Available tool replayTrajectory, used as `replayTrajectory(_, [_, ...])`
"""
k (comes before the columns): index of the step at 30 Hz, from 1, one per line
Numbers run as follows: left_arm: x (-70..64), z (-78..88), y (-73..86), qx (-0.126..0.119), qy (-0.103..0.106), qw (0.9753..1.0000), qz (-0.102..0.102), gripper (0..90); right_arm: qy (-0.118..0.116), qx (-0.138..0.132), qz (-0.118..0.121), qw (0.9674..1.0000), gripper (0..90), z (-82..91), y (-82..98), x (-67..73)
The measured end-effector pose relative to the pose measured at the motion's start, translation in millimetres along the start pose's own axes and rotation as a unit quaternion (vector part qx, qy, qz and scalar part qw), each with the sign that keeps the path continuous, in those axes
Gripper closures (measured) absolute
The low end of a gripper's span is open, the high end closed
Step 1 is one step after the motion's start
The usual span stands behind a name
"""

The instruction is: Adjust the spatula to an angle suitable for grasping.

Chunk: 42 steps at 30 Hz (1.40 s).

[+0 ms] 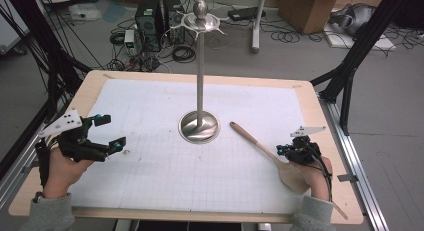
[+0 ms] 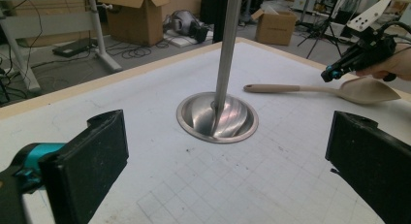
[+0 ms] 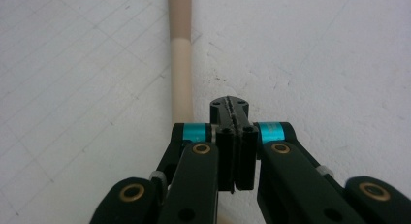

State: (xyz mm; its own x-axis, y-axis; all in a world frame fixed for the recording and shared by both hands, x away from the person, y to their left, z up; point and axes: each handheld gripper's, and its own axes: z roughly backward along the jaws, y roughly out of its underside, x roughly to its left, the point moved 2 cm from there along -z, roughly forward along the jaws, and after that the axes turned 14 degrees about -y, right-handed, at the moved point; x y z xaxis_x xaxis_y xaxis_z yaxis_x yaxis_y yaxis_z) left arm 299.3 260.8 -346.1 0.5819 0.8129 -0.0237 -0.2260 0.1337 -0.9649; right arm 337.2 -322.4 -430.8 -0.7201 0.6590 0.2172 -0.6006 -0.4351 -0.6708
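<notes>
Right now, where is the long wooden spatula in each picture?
High view: the pale wooden spatula lies right of centre, slanting down toward the right tool.
Left gripper view: upper right, lying flat, blade under the far tool.
Right gripper view: its handle runs up from the shut jaws, left of centre.
Shared landmark: the white gridded mat; the steel stand's round base shows in the first two.
</notes>
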Motion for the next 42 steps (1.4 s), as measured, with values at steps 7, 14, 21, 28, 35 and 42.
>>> replayTrajectory(7, [1.0, 0.1, 0.3, 0.0, -0.001, 1.0, -0.001, 2.1, -0.004, 0.017, -0.003, 0.9998, 90.0, -5.0, 1.4, -0.6])
replayTrajectory(14, [1.0, -0.3, 0.7, 0.001, -0.001, 1.0, 0.001, 2.1, -0.005, 0.028, -0.007, 0.9996, 90.0, -5.2, 3.4, -1.4])
replayTrajectory(21, [1.4, -0.5, 1.1, 0.003, -0.002, 1.0, -0.001, 2.1, -0.013, 0.044, -0.01, 0.9989, 90.0, -8.7, 6.0, -2.3])
replayTrajectory(28, [2.4, 0.1, 1.0, 0.001, -0.002, 1.0, 0.0, 2.1, -0.017, 0.059, -0.01, 0.9981, 90.0, -9.2, 7.0, -0.5])
replayTrajectory(35, [2.1, -0.6, 1.5, 0.002, -0.003, 1.0, 0.003, 2.1, -0.023, 0.055, -0.023, 0.998, 90.0, -7.7, 9.5, -1.6])
replayTrajectory(42, [1.8, -1.6, 2.0, 0.004, -0.003, 1.0, 0.002, 2.1, -0.038, 0.06, -0.035, 0.9969, 90.0, -7.4, 10.0, 0.9])
